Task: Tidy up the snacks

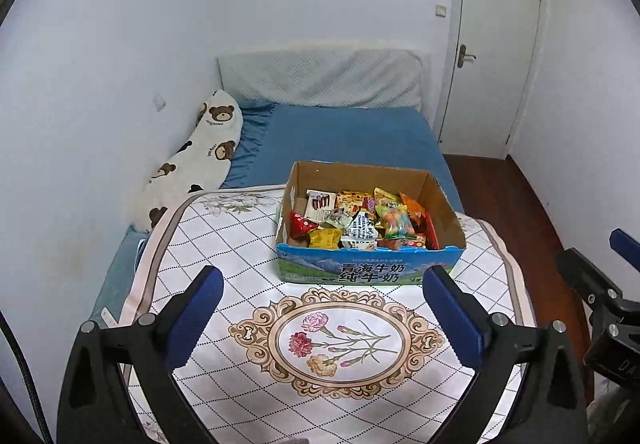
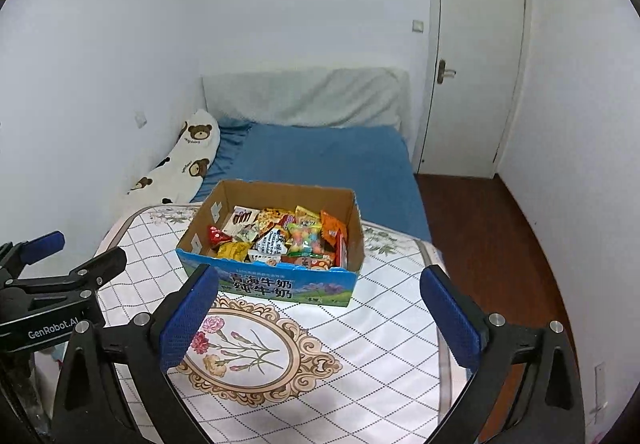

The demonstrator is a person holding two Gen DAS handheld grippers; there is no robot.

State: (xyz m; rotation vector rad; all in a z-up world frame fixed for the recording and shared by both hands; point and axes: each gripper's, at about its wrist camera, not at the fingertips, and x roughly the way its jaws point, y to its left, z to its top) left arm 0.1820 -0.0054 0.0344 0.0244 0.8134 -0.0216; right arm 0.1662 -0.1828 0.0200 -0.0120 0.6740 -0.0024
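Observation:
An open cardboard milk box [image 1: 368, 268] with a blue printed front stands on the flowered table cover; it also shows in the right wrist view [image 2: 280, 284]. It is filled with several snack packets [image 1: 360, 220], among them a colourful candy bag [image 2: 304, 240] and a yellow packet [image 2: 234, 250]. My left gripper [image 1: 324, 284] is open and empty, held above the cover just short of the box. My right gripper [image 2: 320, 284] is open and empty, at a similar height in front of the box. Each gripper shows at the edge of the other's view.
The table cover [image 1: 240, 284] has a flower medallion [image 1: 340, 340] in the middle. Behind it lies a bed with a blue sheet [image 1: 344, 136] and a bear-print pillow [image 1: 200, 160] by the left wall. A white door [image 1: 492, 56] and wooden floor [image 2: 500, 244] are on the right.

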